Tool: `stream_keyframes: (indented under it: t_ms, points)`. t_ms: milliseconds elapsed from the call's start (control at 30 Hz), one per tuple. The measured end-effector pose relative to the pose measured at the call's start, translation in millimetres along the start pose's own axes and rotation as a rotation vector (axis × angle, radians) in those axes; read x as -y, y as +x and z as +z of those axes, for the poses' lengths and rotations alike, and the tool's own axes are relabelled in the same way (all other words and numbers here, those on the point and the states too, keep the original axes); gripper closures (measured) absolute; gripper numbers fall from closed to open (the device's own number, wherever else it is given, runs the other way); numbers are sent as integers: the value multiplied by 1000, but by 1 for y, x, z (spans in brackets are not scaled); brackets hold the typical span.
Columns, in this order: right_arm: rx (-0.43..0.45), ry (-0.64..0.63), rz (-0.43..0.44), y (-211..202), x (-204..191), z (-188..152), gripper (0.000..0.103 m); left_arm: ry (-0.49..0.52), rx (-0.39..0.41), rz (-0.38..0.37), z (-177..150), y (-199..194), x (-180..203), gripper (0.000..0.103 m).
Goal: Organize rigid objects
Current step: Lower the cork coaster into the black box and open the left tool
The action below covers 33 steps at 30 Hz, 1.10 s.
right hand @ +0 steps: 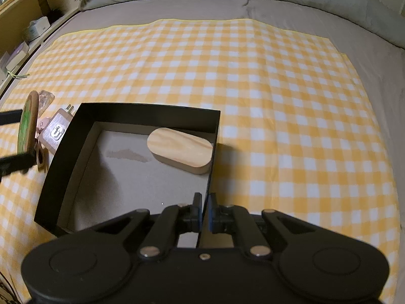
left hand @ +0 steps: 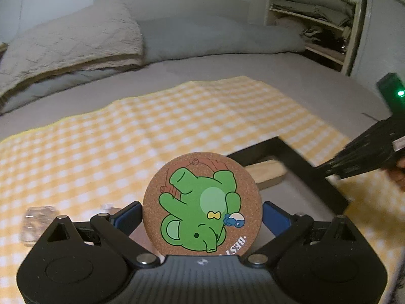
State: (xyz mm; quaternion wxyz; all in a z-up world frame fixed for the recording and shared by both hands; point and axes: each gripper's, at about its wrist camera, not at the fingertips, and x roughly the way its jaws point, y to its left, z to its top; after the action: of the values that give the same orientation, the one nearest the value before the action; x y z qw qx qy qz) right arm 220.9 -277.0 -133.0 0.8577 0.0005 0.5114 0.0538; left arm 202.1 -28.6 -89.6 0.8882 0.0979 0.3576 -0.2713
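Note:
My left gripper (left hand: 202,214) is shut on a round cork coaster (left hand: 202,202) printed with a green elephant, and holds it upright above the checked cloth. In the right wrist view the same coaster (right hand: 28,126) shows edge-on, left of the box. A shallow black box (right hand: 141,109) with a grey floor lies on the cloth. An oval wooden block (right hand: 181,152) rests in its far right corner. My right gripper (right hand: 205,202) is shut on the box's right wall near the front corner. The box rim (left hand: 293,152) and the block (left hand: 268,174) show behind the coaster.
A yellow-and-white checked cloth (right hand: 278,88) covers the grey bed. Left of the box lie a small wooden plug-like piece (right hand: 57,129), a clear plastic item (right hand: 46,98) and a pink piece (right hand: 43,124). Pillows (left hand: 76,43) and shelves (left hand: 311,22) stand beyond.

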Motion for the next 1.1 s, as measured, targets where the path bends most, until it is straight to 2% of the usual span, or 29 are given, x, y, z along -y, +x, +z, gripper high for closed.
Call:
stream_keyframes:
  t_ms: [100,300,400,700,867,967,1100]
  points:
    - [-3,15,4,0,2,0,98,-20,-26,-46,8,5,19,4]
    - [-4,21,4,0,2,0,98,-46,-132,-128,9,30,59,4]
    - [-7,26,7,1,1,0,98,-22,-181,-140,8,45,75,4]
    - [-15,63,22,0,4,1,98,5,-264,-192,14,91,111,4]
    - [-18,73,30,-1,5,0,98,6,-307,-197,11,113,123,4]
    - [-23,72,35,-2,6,-1,98,-1,-296,-205,9,119,127,2]
    - [-25,75,39,-2,8,0,98,-59,-329,-223,7,128,125,0]
